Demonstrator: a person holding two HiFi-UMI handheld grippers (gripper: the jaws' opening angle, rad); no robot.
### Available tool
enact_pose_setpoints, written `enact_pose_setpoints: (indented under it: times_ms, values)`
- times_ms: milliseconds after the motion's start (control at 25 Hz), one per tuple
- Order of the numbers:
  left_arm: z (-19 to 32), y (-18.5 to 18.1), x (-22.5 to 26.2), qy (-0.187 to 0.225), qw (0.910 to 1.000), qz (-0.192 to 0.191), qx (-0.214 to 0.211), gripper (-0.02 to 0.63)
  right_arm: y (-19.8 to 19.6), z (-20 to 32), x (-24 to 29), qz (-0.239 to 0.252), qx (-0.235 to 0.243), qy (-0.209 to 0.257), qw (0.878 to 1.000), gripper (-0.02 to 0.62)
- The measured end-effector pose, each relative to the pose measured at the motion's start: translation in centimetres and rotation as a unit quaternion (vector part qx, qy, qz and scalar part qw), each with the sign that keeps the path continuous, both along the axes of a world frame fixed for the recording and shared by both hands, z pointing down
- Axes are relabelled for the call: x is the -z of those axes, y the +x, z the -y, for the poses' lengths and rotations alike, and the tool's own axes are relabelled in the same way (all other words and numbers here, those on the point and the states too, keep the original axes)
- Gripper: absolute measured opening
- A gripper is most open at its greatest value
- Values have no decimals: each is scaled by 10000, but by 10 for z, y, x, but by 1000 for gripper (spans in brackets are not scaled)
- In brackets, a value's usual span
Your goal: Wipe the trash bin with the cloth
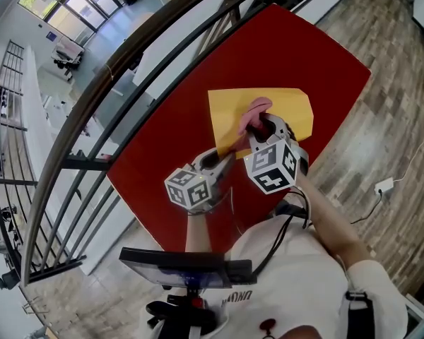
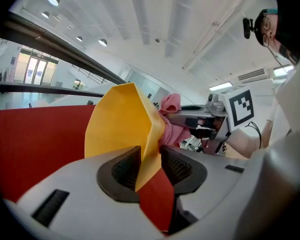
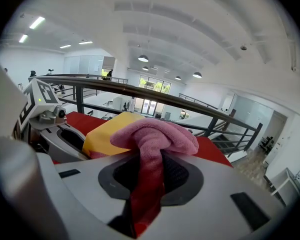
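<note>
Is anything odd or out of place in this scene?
Only the yellow trash bin: it lies flat on the red table instead of standing. The left tongs pinch its thin edge, and the right tongs hold a pink cloth over it. Nothing looks spilled or broken.

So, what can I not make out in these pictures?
Whether the pink cloth touches the yellow bin: head view, the right gripper covers it.
The cloth's lower end: right gripper view, hidden between the jaws.
The bin's inside: left gripper view, its own raised wall blocks it.
</note>
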State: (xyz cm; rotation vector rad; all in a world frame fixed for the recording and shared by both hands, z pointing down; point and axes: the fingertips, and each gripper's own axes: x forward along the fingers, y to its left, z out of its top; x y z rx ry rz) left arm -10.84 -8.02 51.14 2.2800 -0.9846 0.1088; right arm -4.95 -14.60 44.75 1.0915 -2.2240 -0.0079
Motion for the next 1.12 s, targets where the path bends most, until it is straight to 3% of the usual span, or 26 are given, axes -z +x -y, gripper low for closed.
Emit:
enact_pose_setpoints:
  times_ms: [360, 800, 1120]
  values:
    - [0, 4, 2, 5, 9995, 288, -124, 127, 21, 5, -3, -393, -379, 180, 9983, 91]
    - [-5, -12, 6, -42, 9996, 256, 92, 127, 117, 33, -19, -736, -1528, 124, 9854, 91]
    - [-1, -15, 13, 38, 9994, 328, 116, 127, 155, 39, -26, -743, -1966, 21, 9777, 91]
